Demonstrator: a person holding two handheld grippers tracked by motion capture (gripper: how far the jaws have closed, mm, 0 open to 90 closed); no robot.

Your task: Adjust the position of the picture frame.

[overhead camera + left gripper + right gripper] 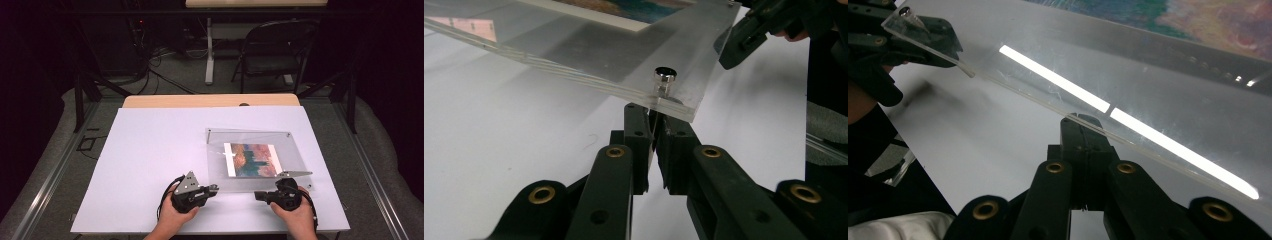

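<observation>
While looking down on the white tabletop (150, 150), noted the clear acrylic picture frame (257, 142) right of centre, its near edge apparently propped up off the surface. Saw inside it, pressed between the stacked clear sheets, a colourful landscape print (252, 160), flat and set toward the right.

Found the left claw (655, 117) narrowed almost to nothing, tips tucked under the near-left corner; could not tell whether anything was pinched there. Found the right claw (1080, 122) fully closed, tips against the underside of the near edge, toward the right corner. Spotted a small metal stud (665, 75) through the left corner, just above the left tips.

Judged best to raise both ends evenly and slowly, lest the smooth sheet slide off the closed tips.
</observation>
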